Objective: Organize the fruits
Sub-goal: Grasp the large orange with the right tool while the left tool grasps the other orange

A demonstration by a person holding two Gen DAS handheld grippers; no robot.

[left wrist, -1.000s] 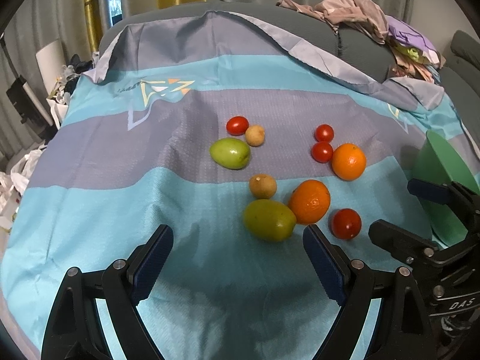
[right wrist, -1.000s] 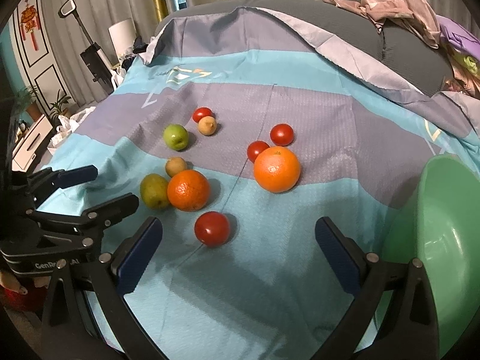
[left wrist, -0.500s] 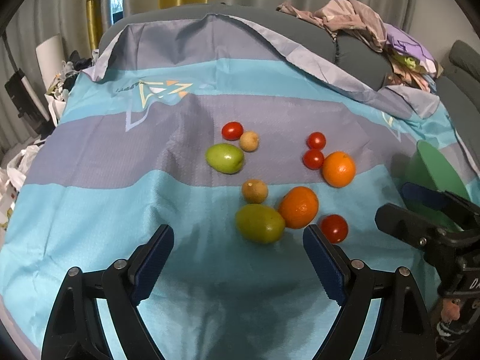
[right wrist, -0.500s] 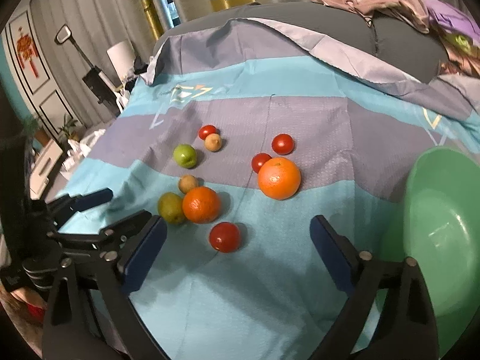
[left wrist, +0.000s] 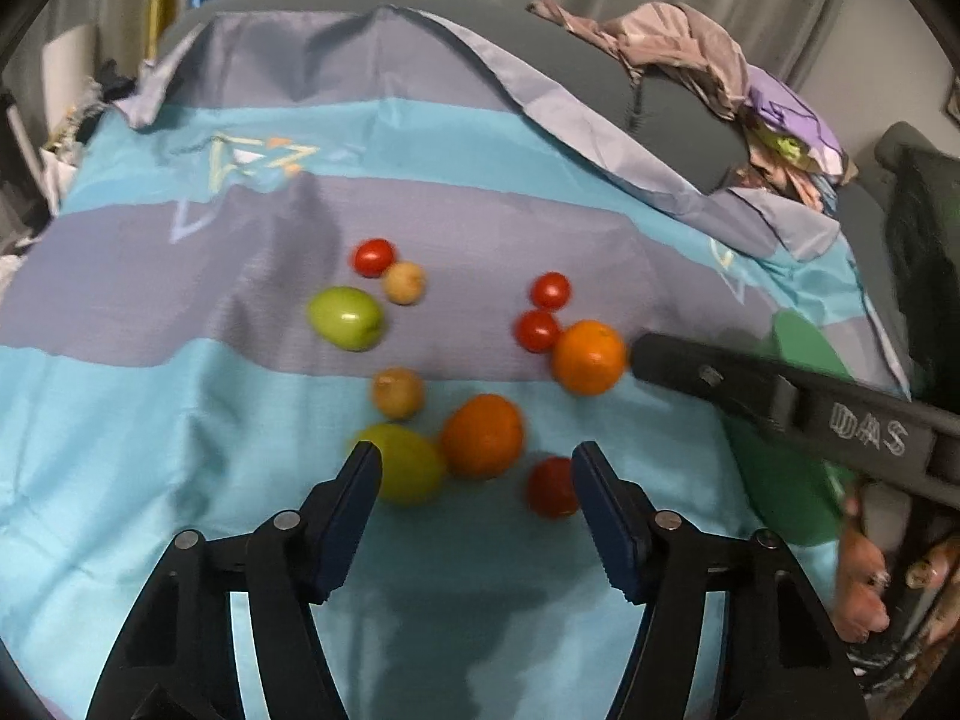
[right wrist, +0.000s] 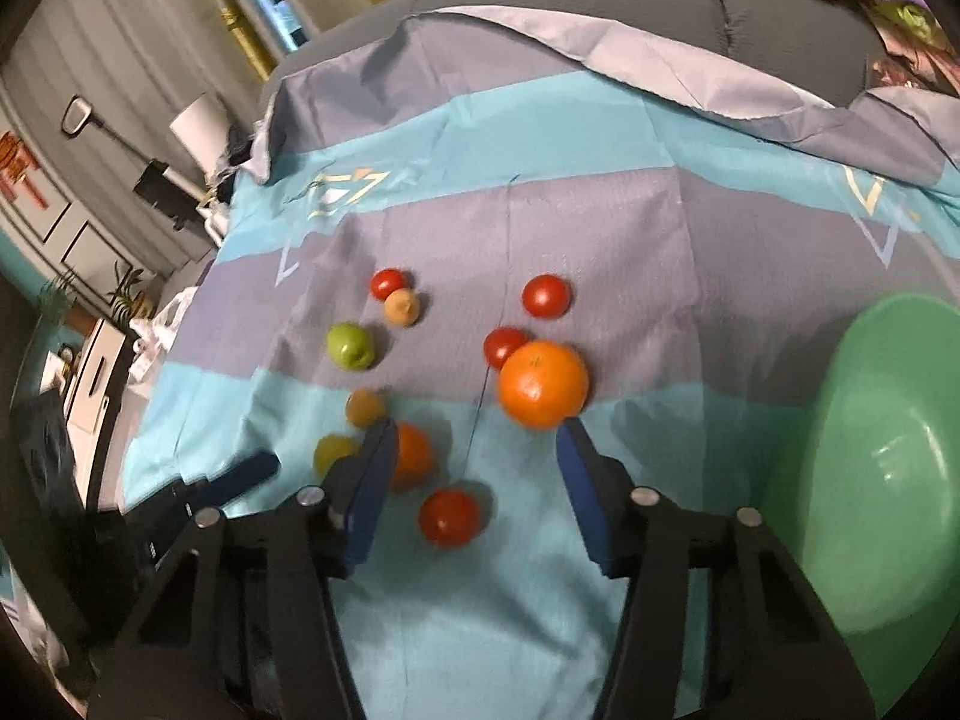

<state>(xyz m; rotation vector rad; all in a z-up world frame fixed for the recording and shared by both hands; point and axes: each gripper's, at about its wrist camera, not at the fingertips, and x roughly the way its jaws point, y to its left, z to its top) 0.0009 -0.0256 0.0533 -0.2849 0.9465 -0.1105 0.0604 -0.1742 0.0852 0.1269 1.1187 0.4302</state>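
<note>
Several fruits lie loose on a blue and grey striped sheet [left wrist: 180, 420]. My left gripper [left wrist: 477, 468] is open and empty, just short of a near orange [left wrist: 481, 435], a yellow-green fruit [left wrist: 402, 468] and a red tomato [left wrist: 551, 486]. My right gripper [right wrist: 477, 450] is open and empty, its fingertips just short of a large orange [right wrist: 543, 384], with a red tomato [right wrist: 450, 517] between its fingers. A green bowl [right wrist: 888, 468] stands at the right. The right gripper's finger [left wrist: 750, 384] reaches beside the far orange [left wrist: 588, 356].
A green apple [left wrist: 347, 318], two small brown fruits [left wrist: 405, 282] and more tomatoes [left wrist: 551, 291] lie further back. A clothes pile [left wrist: 690, 66] sits on the grey sofa back at the far right. Furniture and a lamp [right wrist: 198, 126] stand left of the sheet.
Both grippers have moved forward toward the fruit. The right gripper has swung in beside the far orange. The jaws of both have narrowed a little but stay open.
</note>
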